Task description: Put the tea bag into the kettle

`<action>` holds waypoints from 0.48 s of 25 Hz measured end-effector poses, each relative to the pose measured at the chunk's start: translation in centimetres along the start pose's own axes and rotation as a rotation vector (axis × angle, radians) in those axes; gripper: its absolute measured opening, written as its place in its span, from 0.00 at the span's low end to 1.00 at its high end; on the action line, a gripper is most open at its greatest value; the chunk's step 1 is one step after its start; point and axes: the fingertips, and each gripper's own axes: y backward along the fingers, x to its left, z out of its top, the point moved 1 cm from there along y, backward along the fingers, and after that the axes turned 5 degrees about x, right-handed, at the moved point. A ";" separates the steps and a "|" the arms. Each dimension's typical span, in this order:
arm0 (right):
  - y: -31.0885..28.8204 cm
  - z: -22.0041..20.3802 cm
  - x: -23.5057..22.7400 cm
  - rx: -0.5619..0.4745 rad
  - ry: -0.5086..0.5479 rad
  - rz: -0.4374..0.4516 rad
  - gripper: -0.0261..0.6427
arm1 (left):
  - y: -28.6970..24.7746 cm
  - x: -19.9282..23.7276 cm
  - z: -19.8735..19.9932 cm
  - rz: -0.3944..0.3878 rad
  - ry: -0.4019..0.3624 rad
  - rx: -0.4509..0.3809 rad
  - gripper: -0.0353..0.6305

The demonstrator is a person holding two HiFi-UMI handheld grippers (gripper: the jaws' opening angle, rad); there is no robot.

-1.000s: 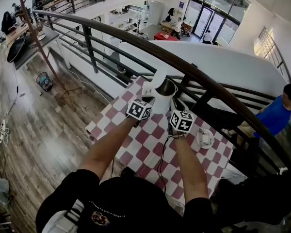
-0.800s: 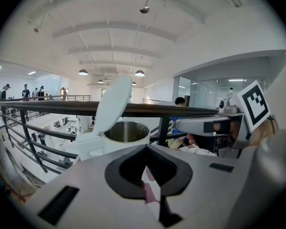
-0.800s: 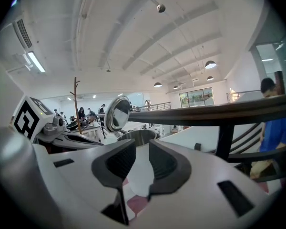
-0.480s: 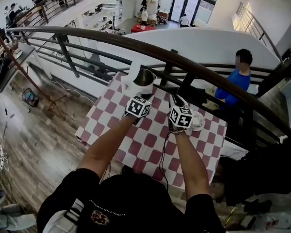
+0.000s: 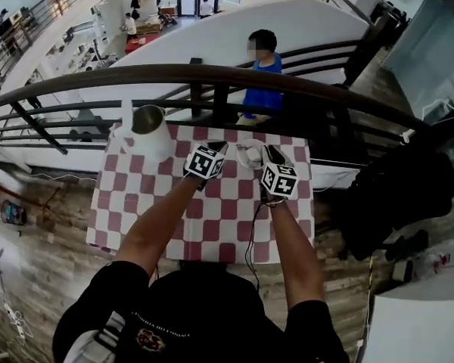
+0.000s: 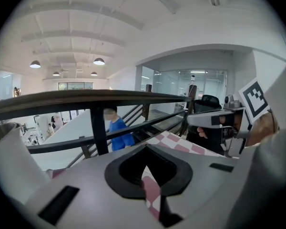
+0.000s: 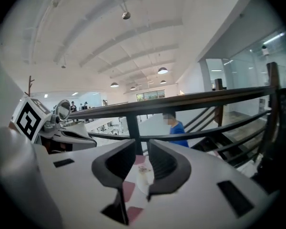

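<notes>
I've got a table (image 5: pixel 219 229) under a red-and-white checked cloth, pushed up against a dark curved railing (image 5: pixel 303 82) that sweeps across from 9 to 3 o'clock. Past the rail at 12 o'clock, a person in a blue top (image 5: pixel 262 93) stands by a white curved wall (image 5: pixel 212 38). Wood-plank floor (image 5: pixel 45 278) fills 8 o'clock, with a white cable (image 5: pixel 9 316) lying on it. At 3 o'clock a black heap (image 5: pixel 393 195) sits just beside the table; I can't tell what it is. Far off at 11 o'clock, a red table (image 5: pixel 140 44) on a lower level.
</notes>
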 end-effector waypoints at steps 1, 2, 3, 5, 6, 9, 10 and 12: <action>0.8 -0.5 -1.5 0.006 -0.006 -0.028 0.18 | -0.9 -0.7 -0.1 -0.016 0.005 0.007 0.05; 1.7 -1.1 -2.9 0.015 -0.011 -0.056 0.18 | -1.7 -1.3 -0.3 -0.031 0.018 0.014 0.05; 2.5 -1.7 -4.2 0.024 -0.015 -0.081 0.18 | -2.3 -1.6 -0.7 -0.041 0.040 0.022 0.05; 3.9 -3.2 -6.1 0.045 -0.029 -0.119 0.18 | -3.2 -1.3 -1.7 -0.038 0.115 0.040 0.05; 4.4 -4.0 -6.9 0.057 -0.037 -0.131 0.18 | -3.4 -0.8 -2.3 -0.021 0.157 0.049 0.05; 5.0 -6.5 -8.5 0.133 -0.023 -0.159 0.18 | -3.6 0.6 -3.7 0.041 0.213 0.089 0.05; 4.9 -7.4 -9.0 0.172 -0.004 -0.171 0.18 | -3.6 0.8 -3.8 0.058 0.203 0.107 0.05; 4.4 -8.7 -9.3 0.225 -0.015 -0.185 0.18 | -3.5 1.2 -4.0 0.093 0.185 0.141 0.05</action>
